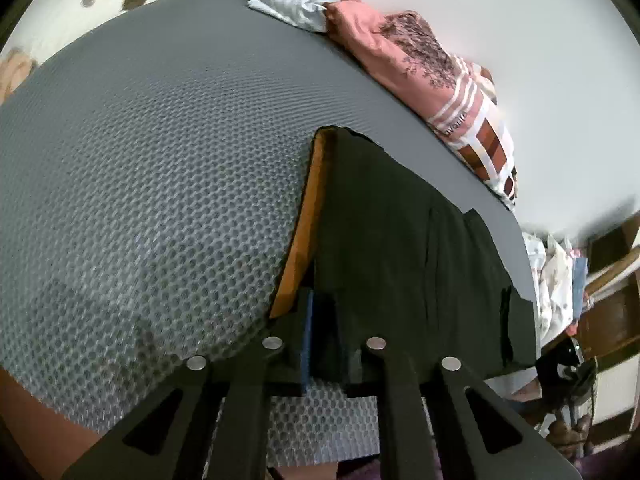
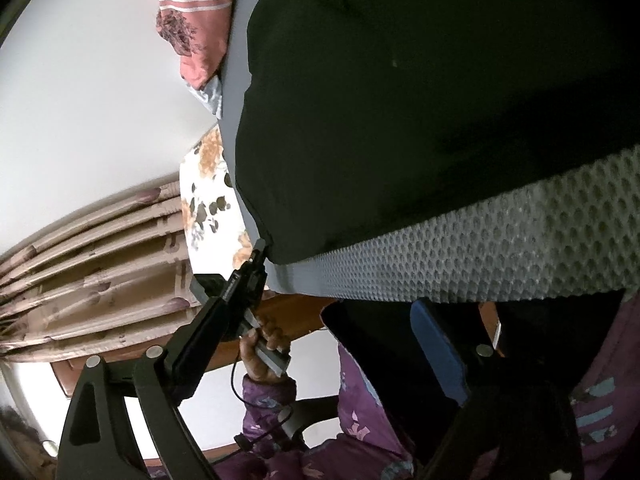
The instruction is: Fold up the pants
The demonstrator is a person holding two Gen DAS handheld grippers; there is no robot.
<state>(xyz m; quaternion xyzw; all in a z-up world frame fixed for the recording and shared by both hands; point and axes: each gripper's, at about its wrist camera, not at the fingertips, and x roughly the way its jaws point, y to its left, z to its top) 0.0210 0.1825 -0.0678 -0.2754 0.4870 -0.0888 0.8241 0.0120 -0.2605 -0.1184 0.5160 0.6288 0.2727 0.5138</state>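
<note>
We see the pants (image 1: 400,264) as a dark, nearly black garment lying flat on the grey honeycomb mat (image 1: 152,184), toward the mat's right side in the left wrist view, with an orange strip (image 1: 306,216) running along their left edge, perhaps a side stripe or lining, though we cannot tell which. A few long creases run down the cloth, and its far right corner hangs ragged near the mat's edge. In the right wrist view the pants (image 2: 420,100) spread broad and smooth over the mat (image 2: 500,248), their rounded lower edge stopping short of the mat's near border.
</note>
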